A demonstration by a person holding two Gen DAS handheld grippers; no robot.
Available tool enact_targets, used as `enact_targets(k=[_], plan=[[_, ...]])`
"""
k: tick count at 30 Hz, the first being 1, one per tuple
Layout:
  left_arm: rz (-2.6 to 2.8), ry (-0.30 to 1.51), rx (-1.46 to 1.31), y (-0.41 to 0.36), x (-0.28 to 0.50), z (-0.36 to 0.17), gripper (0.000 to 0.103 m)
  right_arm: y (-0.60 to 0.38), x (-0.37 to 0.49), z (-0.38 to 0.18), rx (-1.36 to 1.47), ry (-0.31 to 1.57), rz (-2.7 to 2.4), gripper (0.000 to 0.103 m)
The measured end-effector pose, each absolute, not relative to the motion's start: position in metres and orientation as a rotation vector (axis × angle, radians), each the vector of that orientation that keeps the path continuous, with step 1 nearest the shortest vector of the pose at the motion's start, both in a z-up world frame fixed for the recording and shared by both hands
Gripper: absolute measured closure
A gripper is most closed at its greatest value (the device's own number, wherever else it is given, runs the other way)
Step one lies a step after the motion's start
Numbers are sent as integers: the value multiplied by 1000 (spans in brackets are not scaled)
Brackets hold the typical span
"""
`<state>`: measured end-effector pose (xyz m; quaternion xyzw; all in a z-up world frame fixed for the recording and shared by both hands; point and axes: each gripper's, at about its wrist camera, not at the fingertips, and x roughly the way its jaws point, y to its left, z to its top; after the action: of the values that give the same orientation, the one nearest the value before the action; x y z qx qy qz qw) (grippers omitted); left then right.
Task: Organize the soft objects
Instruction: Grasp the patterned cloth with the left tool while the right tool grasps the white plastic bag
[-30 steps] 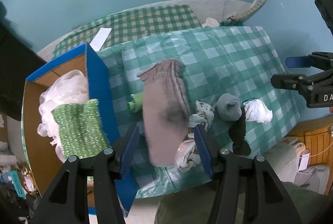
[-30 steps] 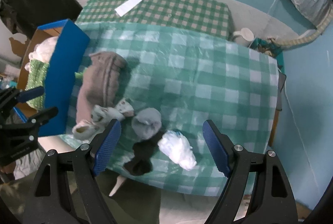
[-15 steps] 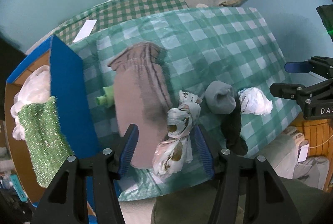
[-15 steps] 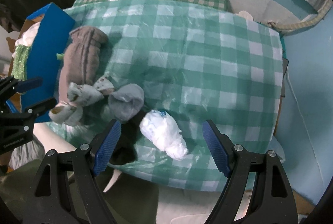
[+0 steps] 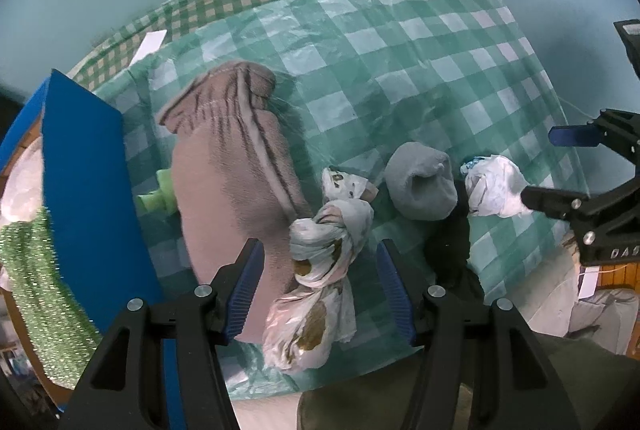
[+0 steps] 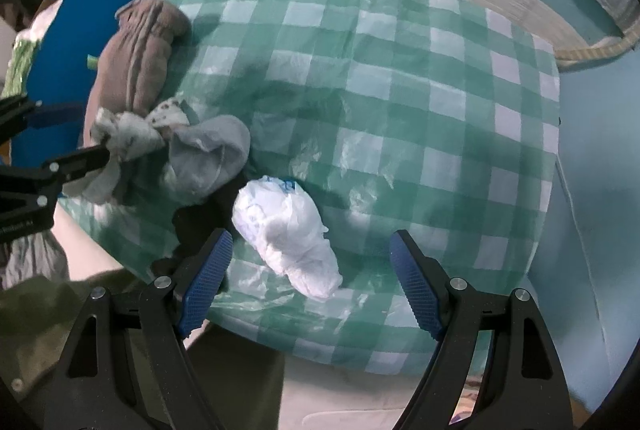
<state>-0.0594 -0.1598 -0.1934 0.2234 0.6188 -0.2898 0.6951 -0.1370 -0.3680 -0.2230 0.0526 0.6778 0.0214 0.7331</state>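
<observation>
Left wrist: knotted cloth (image 5: 324, 270) lengthwise between opening tongs (image 5: 320, 286).

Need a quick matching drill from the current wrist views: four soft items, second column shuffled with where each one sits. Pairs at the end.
Items:
1. knotted patterned cloth
2. white plastic bag
3. green tinsel cloth
4. grey sock

Places:
A. inside the blue box
B. on the checked tablecloth, between the patterned cloth and the white bag
C. between the left gripper fingers, pads clear of it
D. below the wide-open right gripper

Pairs: 1-C, 2-D, 3-A, 4-B
</observation>
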Motion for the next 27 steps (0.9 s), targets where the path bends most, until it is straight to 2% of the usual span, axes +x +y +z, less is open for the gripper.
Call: enact_targets(k=[5, 16, 17, 18, 19, 27], plan=[[-648, 1397, 503, -165, -61, -202, 38, -363, -139, -234, 86, 1504, 71, 21], [-619, 1413, 533, -175, -61, -224, 38, -353, -135, -259, 1, 1524, 92, 21], [-610, 1414, 536, -175, -60, -227, 39, -353, -135, -261, -4, 1524, 94, 21], [-604, 1417, 537, -175, -59, -230, 47, -350, -136, -263, -7, 1525, 95, 21], [-599, 1420, 538, -175, -58, -232, 50, -349, -136, -265, -11, 1529, 97, 21], [-589, 1438, 521, -174, -52, -247, 53, -342, -139, -274, -27, 1517, 109, 24]])
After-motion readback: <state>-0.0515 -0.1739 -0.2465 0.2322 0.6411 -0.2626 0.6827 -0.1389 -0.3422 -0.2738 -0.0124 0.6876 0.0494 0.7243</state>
